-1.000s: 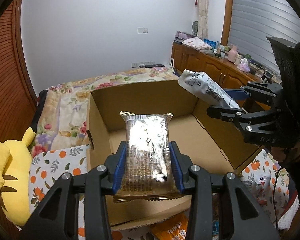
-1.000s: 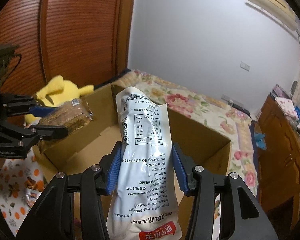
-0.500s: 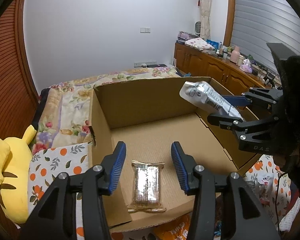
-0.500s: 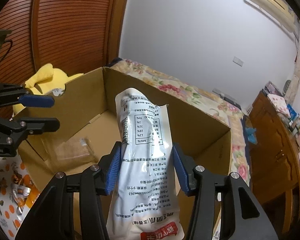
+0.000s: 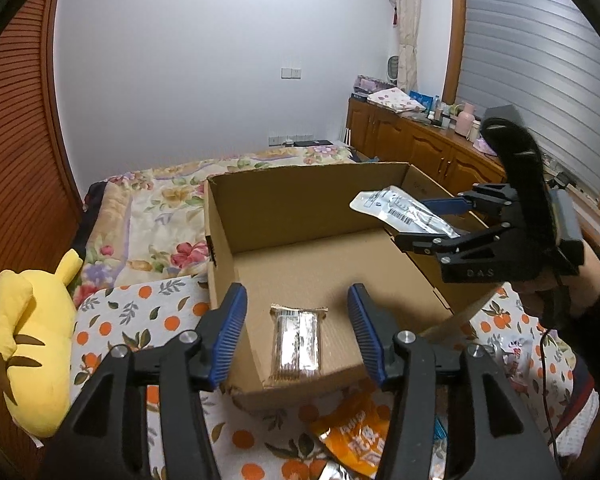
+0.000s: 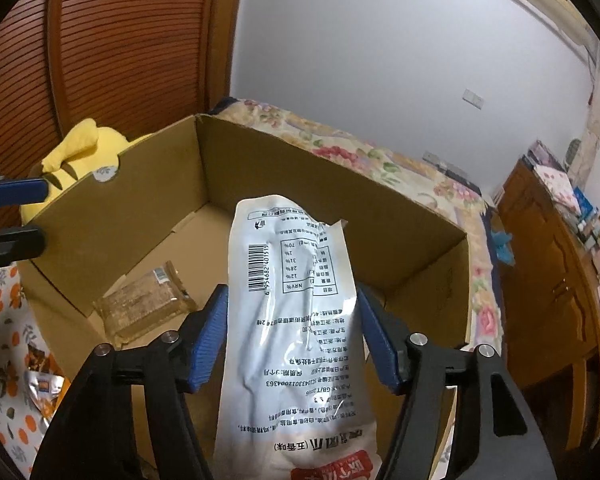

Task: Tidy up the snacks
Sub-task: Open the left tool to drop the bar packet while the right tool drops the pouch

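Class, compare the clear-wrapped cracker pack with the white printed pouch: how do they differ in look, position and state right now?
The cracker pack lies flat on the cardboard box floor, released; the white pouch is held above the box in the right gripper. The cracker pack is clear, small and rectangular; the white pouch is opaque, longer, with printed text. Both are sealed snacks.

- White snack pouch [image 6: 296, 320]: barcode digits "6 954682 401515", column "70%, 1%, 31%, 28%, 12%", "NRV%", "GB/T".
- Right gripper [image 5: 428, 224] body: embossed "D A S".
- Orange packet [image 5: 356, 440]: characters unreadable.
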The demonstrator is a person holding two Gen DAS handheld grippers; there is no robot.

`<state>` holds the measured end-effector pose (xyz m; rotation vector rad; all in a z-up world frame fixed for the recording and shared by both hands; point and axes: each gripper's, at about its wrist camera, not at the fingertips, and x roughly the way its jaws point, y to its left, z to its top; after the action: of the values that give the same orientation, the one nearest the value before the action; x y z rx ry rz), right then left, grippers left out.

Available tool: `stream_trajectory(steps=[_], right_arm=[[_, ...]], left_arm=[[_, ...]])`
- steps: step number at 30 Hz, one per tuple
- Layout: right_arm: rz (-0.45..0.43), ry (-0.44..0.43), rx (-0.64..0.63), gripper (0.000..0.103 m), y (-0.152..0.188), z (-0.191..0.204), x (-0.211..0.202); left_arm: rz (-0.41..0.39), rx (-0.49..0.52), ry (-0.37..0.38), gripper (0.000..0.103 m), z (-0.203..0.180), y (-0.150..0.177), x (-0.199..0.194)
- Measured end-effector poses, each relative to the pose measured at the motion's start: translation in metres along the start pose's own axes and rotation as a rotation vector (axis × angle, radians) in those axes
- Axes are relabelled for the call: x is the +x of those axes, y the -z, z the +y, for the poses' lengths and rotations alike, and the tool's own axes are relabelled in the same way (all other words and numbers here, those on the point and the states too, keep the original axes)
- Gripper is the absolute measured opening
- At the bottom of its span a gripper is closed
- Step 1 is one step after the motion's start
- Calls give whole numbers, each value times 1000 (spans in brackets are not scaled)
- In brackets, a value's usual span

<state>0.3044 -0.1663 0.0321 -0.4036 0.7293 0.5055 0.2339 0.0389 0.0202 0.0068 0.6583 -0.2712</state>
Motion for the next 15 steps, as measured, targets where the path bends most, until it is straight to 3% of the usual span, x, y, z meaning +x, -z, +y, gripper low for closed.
stream_trajectory(steps=[6, 10, 15], right_arm=[[1, -5, 29, 67, 4, -3, -4], [-22, -1, 50, 77, 3, -5, -10], [-18, -17, 90, 77, 5, -12, -13]], left_arm=[[-10, -4, 7, 58, -5, 11, -19], [-12, -3, 13, 58, -10, 21, -29], [-14, -9, 19, 59, -15, 32, -40]])
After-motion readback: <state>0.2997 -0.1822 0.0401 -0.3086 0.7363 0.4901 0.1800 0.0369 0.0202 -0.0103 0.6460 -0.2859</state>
